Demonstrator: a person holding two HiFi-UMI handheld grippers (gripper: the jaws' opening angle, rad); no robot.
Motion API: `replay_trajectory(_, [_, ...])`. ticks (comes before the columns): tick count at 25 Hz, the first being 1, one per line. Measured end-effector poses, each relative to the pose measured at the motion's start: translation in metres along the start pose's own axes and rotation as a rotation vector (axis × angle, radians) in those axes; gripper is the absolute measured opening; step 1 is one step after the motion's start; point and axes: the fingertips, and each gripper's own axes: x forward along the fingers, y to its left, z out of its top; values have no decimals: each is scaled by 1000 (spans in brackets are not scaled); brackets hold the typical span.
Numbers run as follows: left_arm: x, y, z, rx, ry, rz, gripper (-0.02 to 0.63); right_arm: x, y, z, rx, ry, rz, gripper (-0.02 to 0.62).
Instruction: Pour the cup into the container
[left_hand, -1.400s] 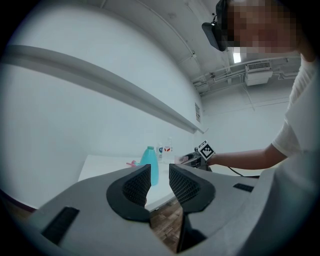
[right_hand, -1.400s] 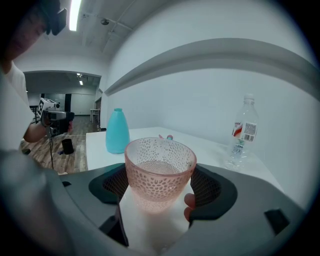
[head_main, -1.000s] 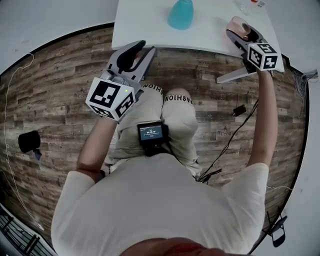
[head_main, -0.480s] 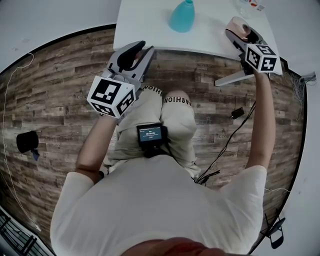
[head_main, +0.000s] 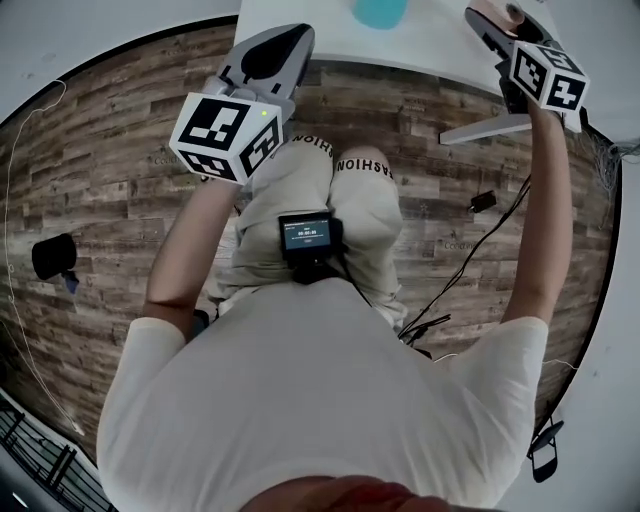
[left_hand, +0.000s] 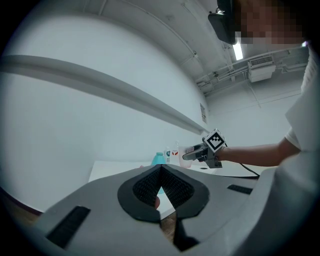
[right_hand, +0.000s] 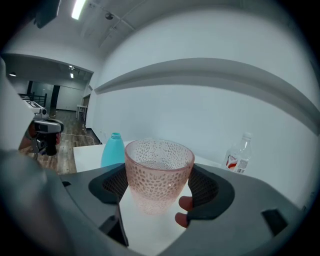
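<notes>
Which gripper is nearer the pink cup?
Right. The right gripper is clamped on the pink cup; the left gripper, jaws just closed on nothing, is well off to its left.

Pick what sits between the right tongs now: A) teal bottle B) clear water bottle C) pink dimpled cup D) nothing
C: in the right gripper view the pink dimpled cup stands upright between the pads of the right tongs. The teal bottle and the clear bottle stand farther back.
</notes>
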Motion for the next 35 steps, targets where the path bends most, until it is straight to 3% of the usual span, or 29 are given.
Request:
replay_trajectory(9, [0,7,3,-9,11,5,11,0,12,35,-51,-33,-64,371])
replay_trajectory(35, [20,-11,-3,15,64,-56,9,27,38,61,-345,41,-148,371])
